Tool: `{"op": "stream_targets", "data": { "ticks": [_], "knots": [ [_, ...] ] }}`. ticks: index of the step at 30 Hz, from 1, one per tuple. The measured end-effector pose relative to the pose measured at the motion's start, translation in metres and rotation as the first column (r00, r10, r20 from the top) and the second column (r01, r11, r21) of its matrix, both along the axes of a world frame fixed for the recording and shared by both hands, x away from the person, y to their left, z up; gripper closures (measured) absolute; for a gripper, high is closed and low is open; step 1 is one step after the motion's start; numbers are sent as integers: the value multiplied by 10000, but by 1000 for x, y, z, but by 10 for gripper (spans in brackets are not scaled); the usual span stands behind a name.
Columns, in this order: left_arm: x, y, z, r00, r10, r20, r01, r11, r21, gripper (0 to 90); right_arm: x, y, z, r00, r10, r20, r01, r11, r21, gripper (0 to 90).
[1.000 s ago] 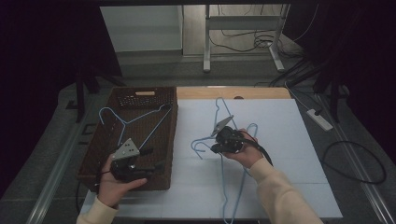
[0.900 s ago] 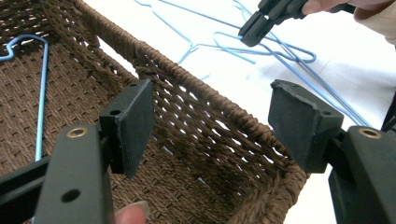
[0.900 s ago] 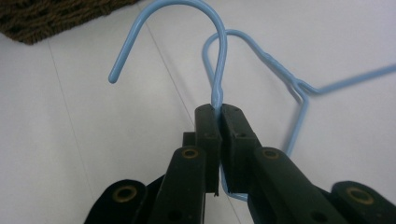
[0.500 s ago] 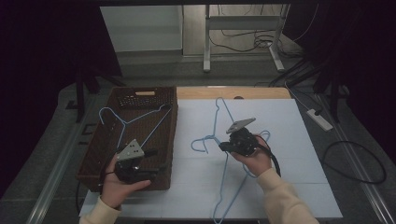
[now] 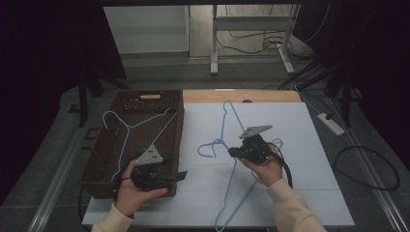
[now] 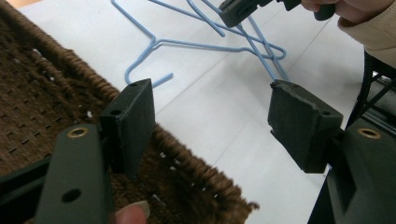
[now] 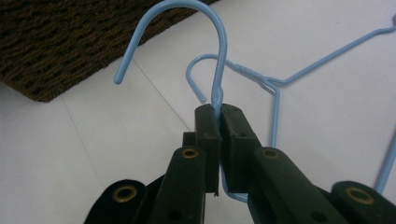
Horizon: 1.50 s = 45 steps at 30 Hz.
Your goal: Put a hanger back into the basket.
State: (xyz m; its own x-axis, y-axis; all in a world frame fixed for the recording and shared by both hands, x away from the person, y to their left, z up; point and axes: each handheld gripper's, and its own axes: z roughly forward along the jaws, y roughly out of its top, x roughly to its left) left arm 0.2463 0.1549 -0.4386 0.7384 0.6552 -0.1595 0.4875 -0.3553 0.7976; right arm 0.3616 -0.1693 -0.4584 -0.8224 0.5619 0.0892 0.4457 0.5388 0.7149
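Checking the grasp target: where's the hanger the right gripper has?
In the high view the held blue hanger lies on the white table, right of the wicker basket; the right gripper is shut on its neck below the hook.

No text, label, brand, number or sign can be read anywhere in these pictures.
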Motion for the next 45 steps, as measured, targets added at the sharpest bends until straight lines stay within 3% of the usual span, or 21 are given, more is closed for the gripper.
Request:
{"op": "stream_targets", "data": {
  "ticks": [22, 35, 42, 45],
  "knots": [
    [16, -62, -8, 9937, -672, -899, 672, 9977, -21, 317, -4, -6, 5, 9995, -193, 230, 176, 9972, 727, 865],
    [19, -102, -22, 9842, -1139, -1357, 1197, 9922, 350, 315, -8, -4, 6, 9991, -260, 332, 231, 9960, 865, 865],
    [25, -119, -32, 9845, -809, -1557, 880, 9953, 393, 337, -9, -5, 7, 9988, -329, 364, 294, 9954, 910, 865],
    [31, -128, -39, 9798, -826, -1819, 890, 9957, 273, 341, -9, -6, 7, 9988, -327, 374, 291, 9954, 914, 865]
  ]
}}
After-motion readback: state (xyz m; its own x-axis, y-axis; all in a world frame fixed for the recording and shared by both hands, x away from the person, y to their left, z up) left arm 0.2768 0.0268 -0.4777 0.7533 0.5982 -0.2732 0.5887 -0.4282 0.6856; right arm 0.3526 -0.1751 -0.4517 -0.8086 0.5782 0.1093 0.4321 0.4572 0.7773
